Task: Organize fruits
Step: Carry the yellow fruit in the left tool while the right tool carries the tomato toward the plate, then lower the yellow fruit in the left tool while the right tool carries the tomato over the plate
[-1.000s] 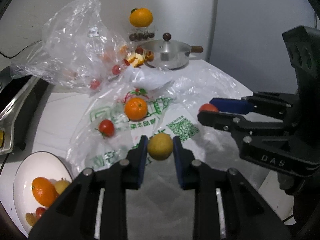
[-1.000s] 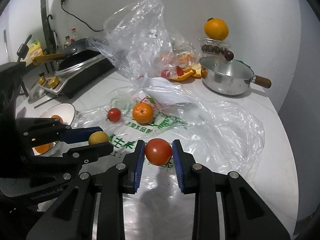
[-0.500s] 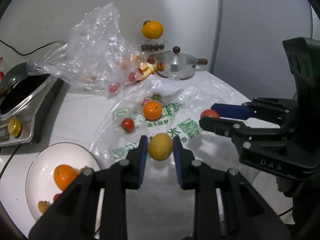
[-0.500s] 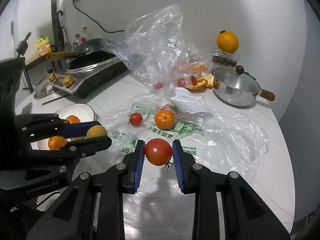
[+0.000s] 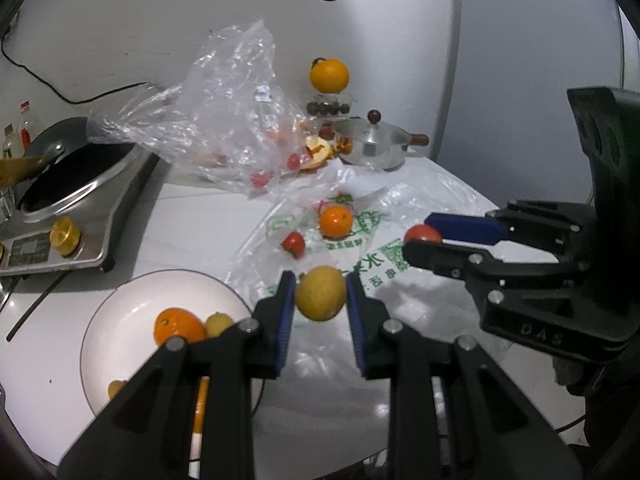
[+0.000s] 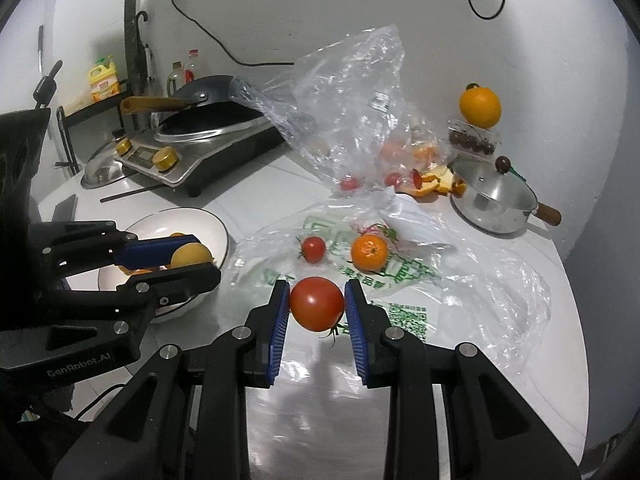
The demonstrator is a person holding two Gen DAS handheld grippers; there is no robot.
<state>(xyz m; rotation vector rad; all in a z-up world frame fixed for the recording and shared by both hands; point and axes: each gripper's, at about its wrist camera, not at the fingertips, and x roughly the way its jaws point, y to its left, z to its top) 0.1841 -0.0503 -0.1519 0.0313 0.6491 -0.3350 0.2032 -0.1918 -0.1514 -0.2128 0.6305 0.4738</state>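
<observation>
My left gripper (image 5: 321, 295) is shut on a yellow fruit (image 5: 320, 293), held above the counter just right of the white plate (image 5: 120, 320). The plate holds an orange (image 5: 179, 326) and small yellow fruits. My right gripper (image 6: 317, 304) is shut on a red tomato (image 6: 316, 303), in the air above the printed plastic bag (image 6: 400, 276). A mandarin (image 6: 369, 253) and a small tomato (image 6: 313, 249) lie on that bag. In the right wrist view the left gripper (image 6: 192, 258) with its yellow fruit hangs over the plate (image 6: 218, 232).
A crumpled clear bag (image 5: 224, 120) with small tomatoes and orange peel stands at the back. A steel lidded pot (image 6: 494, 200) sits back right, with an orange (image 6: 479, 106) on a box of dark fruit. An induction cooker with a pan (image 6: 208, 136) is at the left.
Both grippers have drawn back and risen with their fruits still held. The plate has come further into the left wrist view, and the cooker now shows at the left.
</observation>
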